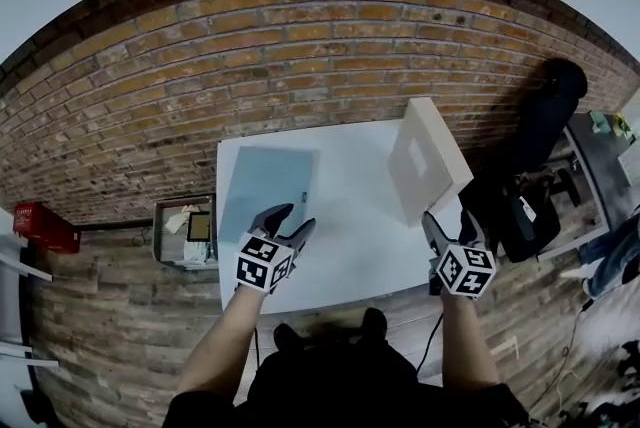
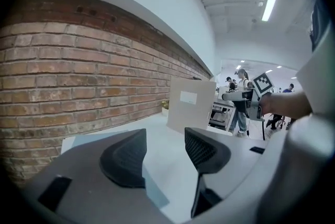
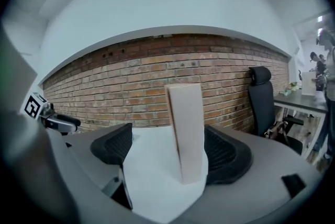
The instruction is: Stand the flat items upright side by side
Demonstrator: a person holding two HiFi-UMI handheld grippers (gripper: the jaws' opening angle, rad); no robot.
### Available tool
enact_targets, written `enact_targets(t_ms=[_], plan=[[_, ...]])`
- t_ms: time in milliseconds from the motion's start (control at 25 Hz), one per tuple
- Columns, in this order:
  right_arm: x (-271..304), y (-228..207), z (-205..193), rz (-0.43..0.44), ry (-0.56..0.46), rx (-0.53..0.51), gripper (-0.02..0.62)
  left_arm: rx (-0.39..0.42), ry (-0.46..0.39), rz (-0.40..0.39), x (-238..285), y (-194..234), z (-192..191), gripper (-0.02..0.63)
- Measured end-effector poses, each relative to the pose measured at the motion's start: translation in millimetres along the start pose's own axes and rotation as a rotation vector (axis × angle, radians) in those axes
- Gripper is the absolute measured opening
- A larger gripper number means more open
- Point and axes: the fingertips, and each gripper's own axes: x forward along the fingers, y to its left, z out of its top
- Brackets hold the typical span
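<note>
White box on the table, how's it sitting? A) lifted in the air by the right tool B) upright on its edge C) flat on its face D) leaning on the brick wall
B: the white box stands on its edge on the table, ahead of the right tool, whose jaws are apart and off it.

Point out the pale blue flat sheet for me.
In the head view the pale blue flat sheet lies flat on the left half of the white table, just ahead of the left gripper, left of the upright white box.
</note>
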Motion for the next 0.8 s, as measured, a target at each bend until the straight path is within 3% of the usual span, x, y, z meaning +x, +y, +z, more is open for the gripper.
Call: enact_targets(t_ms=[160,400,600,800], plan=[[-6.7,68.3,-16.7,0.02,0.024,-0.002,0.439,-0.01,-0.003,-0.002,-36.0,39.8,-11.6,0.244],[10.9,157.8,-34.5,0.179,0.112,0.04,0.423,-0.057,0.025,0.023,-62.2,84.1,-35.1,0.244],[54.4,206.6,-53.8,0.295,0.192,0.04,0.396,-0.071,0.092,0.011,-62.8,107.2,-55.7,0.251],[109.4,240.1,-73.5,0.367,0.267,0.083,0.391,-0.098,0.17,0.018,-50.6,140.3,-77.1,0.302]])
